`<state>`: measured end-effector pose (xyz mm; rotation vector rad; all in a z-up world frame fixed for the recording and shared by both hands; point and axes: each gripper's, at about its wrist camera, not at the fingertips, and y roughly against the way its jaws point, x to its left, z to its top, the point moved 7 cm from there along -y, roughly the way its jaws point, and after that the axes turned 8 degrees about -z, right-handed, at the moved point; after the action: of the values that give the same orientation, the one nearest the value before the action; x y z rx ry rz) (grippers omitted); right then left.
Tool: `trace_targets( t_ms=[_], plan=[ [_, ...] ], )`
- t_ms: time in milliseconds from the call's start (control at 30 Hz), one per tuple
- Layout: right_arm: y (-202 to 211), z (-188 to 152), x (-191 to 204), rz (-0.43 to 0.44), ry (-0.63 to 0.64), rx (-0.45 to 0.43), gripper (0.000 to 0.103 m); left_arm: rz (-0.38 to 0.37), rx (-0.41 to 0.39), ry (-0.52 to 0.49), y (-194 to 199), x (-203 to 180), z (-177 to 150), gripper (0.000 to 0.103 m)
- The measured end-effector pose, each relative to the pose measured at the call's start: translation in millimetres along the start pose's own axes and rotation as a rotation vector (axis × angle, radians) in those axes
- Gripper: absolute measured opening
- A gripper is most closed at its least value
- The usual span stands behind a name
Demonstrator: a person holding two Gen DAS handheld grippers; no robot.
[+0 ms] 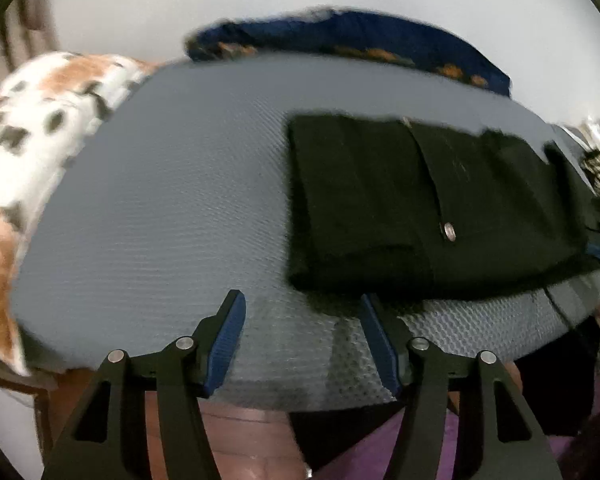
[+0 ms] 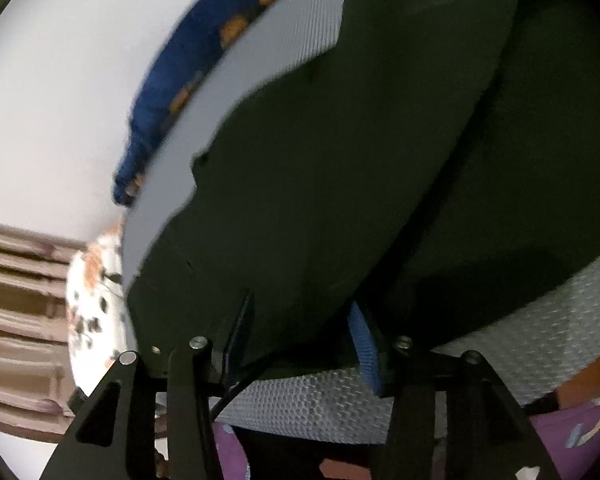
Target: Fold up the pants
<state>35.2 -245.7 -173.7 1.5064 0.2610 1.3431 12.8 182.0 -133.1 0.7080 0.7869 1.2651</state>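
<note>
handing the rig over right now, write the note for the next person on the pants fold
Left gripper: jaws open, empty, at the near edge of the grey mat, just left of the pants' near corner.
Right gripper: jaws open, spread around the near edge of the pants; no firm grip is visible.
Pants: black, on the right part of the mat, already folded into a compact stack with a metal button showing on top.
Done: at least one fold, judging by the layers.
Left: probably one more fold or a squaring up. Check that the right jaws have cloth before lifting.
</note>
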Motion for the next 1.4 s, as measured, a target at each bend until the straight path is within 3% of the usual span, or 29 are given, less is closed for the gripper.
trace_targets(
  t_ms=[67, 133, 233, 400, 467, 567, 667, 700, 833, 1033, 1200, 1267, 1400],
  plan=[
    [23, 10, -17, 0.019, -0.030, -0.056, 0.047, 0.019, -0.055, 0.000, 19, -2, 14, 0.060],
    [49, 26, -41, 0.009, -0.049, -0.124, 0.047, -0.025, -0.112, -0.031, 36, -19, 34, 0.061],
    [83, 46, -78, -0.047, -0.074, -0.191, 0.047, -0.146, -0.121, -0.167, 43, -81, 66, 0.068],
    [173, 66, -147, -0.113, -0.128, -0.379, 0.047, -0.366, -0.135, -0.452, 35, -231, 91, 0.071],
    [201, 70, -163, -0.083, -0.132, -0.437, 0.048, -0.467, -0.132, -0.545, 25, -291, 89, 0.071],
    [199, 89, -161, 0.046, -0.123, -0.410, 0.048, -0.619, -0.107, -0.635, 1, -367, 79, 0.071],
    [168, 116, -150, 0.115, -0.069, -0.367, 0.048, -0.656, -0.011, -0.653, -37, -410, 62, 0.059],
    [156, 123, -148, 0.125, -0.060, -0.346, 0.048, -0.663, 0.026, -0.645, -52, -416, 59, 0.053],
    [115, 166, -160, 0.155, -0.093, -0.336, 0.045, -0.609, 0.103, -0.588, -103, -425, 56, 0.049],
    [104, 215, -173, 0.247, -0.160, -0.331, 0.045, -0.633, 0.112, -0.494, -120, -420, 60, 0.049],
    [99, 267, -179, 0.118, -0.129, -0.320, 0.045, -0.631, 0.123, -0.472, -131, -416, 56, 0.049],
    [89, 291, -193, 0.109, -0.190, -0.251, 0.045, -0.620, 0.111, -0.491, -131, -417, 55, 0.049],
    [63, 305, -229, -0.069, -0.313, -0.069, 0.045, -0.624, 0.106, -0.504, -131, -416, 53, 0.049]
  ],
)
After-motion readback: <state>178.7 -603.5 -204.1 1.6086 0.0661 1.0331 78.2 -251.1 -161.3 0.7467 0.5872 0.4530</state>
